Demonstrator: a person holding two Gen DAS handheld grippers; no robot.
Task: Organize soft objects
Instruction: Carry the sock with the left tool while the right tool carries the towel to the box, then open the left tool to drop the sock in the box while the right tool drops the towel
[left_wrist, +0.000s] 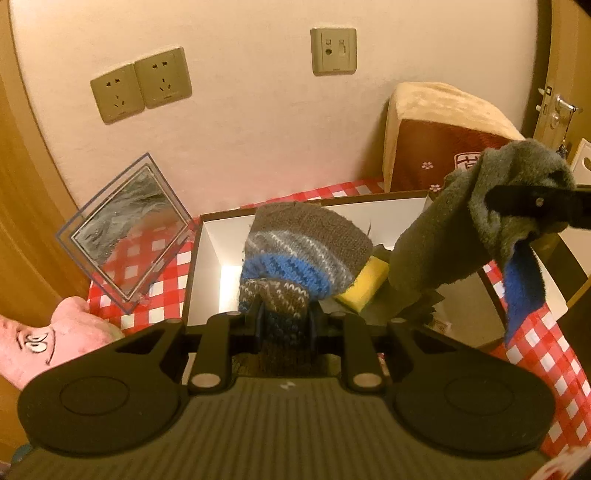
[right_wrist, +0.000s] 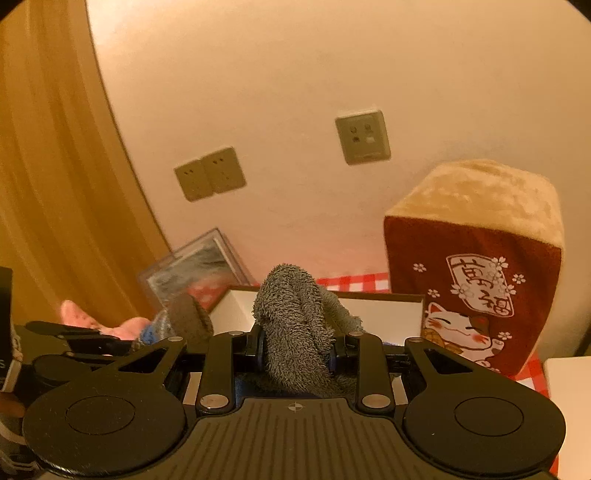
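Observation:
My left gripper (left_wrist: 286, 321) is shut on a striped knitted piece (left_wrist: 306, 247) in brown, grey and blue, held over the open white box (left_wrist: 207, 258). My right gripper (right_wrist: 297, 350) is shut on a fuzzy grey sock (right_wrist: 291, 325) with a blue toe; in the left wrist view that sock (left_wrist: 472, 221) hangs from the right gripper (left_wrist: 532, 208) above the box's right side. A yellow sponge (left_wrist: 365, 282) lies inside the box. The knitted piece also shows in the right wrist view (right_wrist: 184, 319) at the left.
A red-and-white checked cloth (left_wrist: 546, 350) covers the table. A clear acrylic frame (left_wrist: 125, 232) leans by the wall at left. A pink plush (left_wrist: 44, 339) lies at front left. A brown lucky-cat cushion (right_wrist: 476, 280) stands at back right. Wall sockets (left_wrist: 142, 85) are above.

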